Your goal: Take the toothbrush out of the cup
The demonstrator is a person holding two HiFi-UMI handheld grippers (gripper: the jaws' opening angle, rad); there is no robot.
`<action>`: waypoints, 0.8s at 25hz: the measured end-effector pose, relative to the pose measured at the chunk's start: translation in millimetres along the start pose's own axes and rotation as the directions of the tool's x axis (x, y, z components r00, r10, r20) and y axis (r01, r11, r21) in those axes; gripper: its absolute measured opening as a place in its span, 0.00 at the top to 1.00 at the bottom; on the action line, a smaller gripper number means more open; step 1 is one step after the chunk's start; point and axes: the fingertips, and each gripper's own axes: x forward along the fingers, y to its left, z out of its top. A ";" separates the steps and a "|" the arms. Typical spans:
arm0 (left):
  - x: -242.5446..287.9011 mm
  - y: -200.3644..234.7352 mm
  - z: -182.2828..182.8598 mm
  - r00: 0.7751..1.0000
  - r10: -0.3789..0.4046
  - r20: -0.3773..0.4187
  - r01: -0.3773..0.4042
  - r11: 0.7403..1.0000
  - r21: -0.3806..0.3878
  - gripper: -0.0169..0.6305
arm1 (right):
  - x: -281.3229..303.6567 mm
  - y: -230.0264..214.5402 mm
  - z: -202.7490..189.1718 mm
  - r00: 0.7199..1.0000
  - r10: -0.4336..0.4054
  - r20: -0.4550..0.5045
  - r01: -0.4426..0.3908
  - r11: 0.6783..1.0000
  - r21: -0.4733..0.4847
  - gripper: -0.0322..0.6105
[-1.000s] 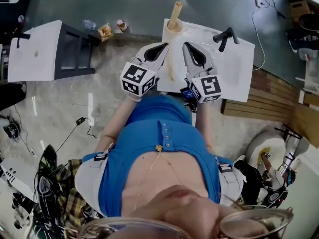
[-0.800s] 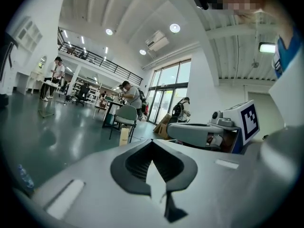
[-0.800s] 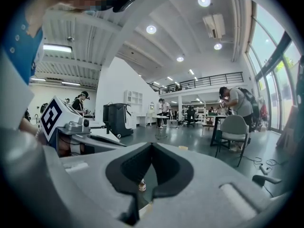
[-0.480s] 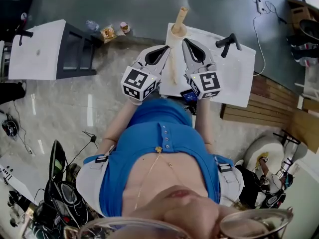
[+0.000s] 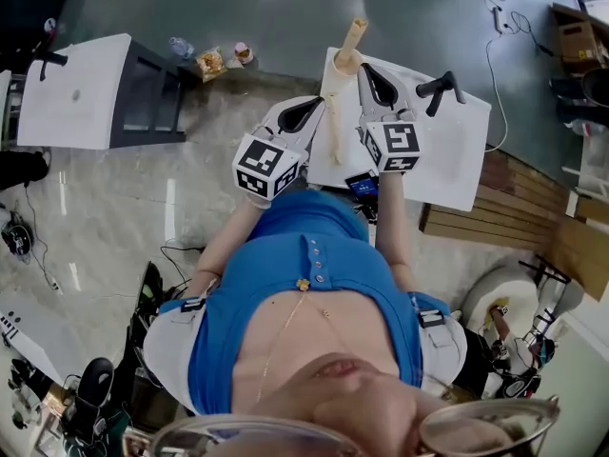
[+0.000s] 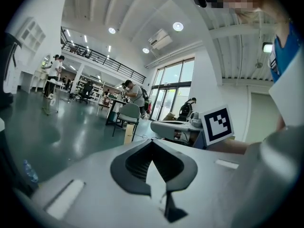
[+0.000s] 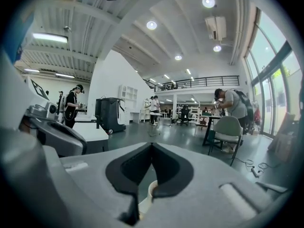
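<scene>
A pale cup point(image 5: 346, 62) stands at the near left corner of the white table point(image 5: 447, 141), with a light toothbrush point(image 5: 356, 30) sticking up out of it. My right gripper point(image 5: 366, 68) is shut and empty, its tips just right of the cup. In the right gripper view the cup's rim point(image 7: 151, 190) shows low behind the closed jaws of the right gripper point(image 7: 152, 144). My left gripper point(image 5: 317, 88) is also shut and empty, lower left of the cup and off the table's edge. In the left gripper view the left gripper point(image 6: 152, 141) points across the hall, with no cup in sight.
A pale upright strip point(image 5: 332, 127) runs down below the cup between the grippers. A black handled tool point(image 5: 436, 69) lies on the table's far side. A second white table point(image 5: 76, 93) stands left, with snacks point(image 5: 209, 61) on the floor and wooden pallets point(image 5: 514, 188) right.
My right gripper has moved forward along the table to beside the cup. The left gripper has kept its place. Both stayed shut.
</scene>
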 end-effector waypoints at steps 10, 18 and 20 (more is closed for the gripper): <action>-16.0 13.7 -6.5 0.999 0.038 -0.002 -0.038 0.999 -0.022 0.97 | 33.5 -10.0 -27.7 0.997 -0.010 -0.075 0.006 0.999 -0.044 0.95; -28.4 21.9 -12.1 0.998 0.067 -0.003 -0.067 0.997 -0.041 0.97 | 58.9 -10.7 -60.3 0.987 0.000 -0.160 -0.004 1.000 -0.026 0.95; -30.8 22.9 -13.2 0.997 0.072 -0.002 -0.072 0.996 -0.045 0.97 | 64.0 -13.8 -69.5 0.983 -0.007 -0.184 0.005 1.000 -0.012 0.95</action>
